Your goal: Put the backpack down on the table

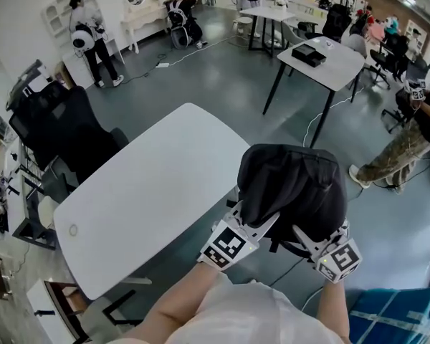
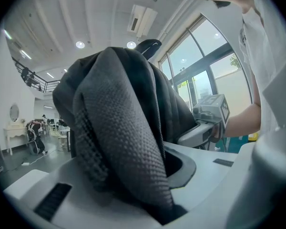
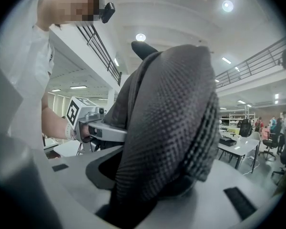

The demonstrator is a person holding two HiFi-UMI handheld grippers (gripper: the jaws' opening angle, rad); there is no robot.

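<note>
Nearest the lens, pinched between the jaws of the left gripper (image 1: 256,226): a padded mesh shoulder strap (image 2: 124,142). Likewise clamped in the right gripper (image 1: 307,236): the other strap (image 3: 171,128). Hanging just ahead of and between both grippers, clear of any support: the backpack (image 1: 294,185). Off to the left gripper's left: the white tabletop (image 1: 150,199), not yet under the load.

Carry both grippers leftward together, level with each other, until squarely over the tabletop. Lower gently until the base takes the weight; base possibly sagging, hidden from here. Only then ease both sets of jaws apart, avoiding a snag on the edge.
</note>
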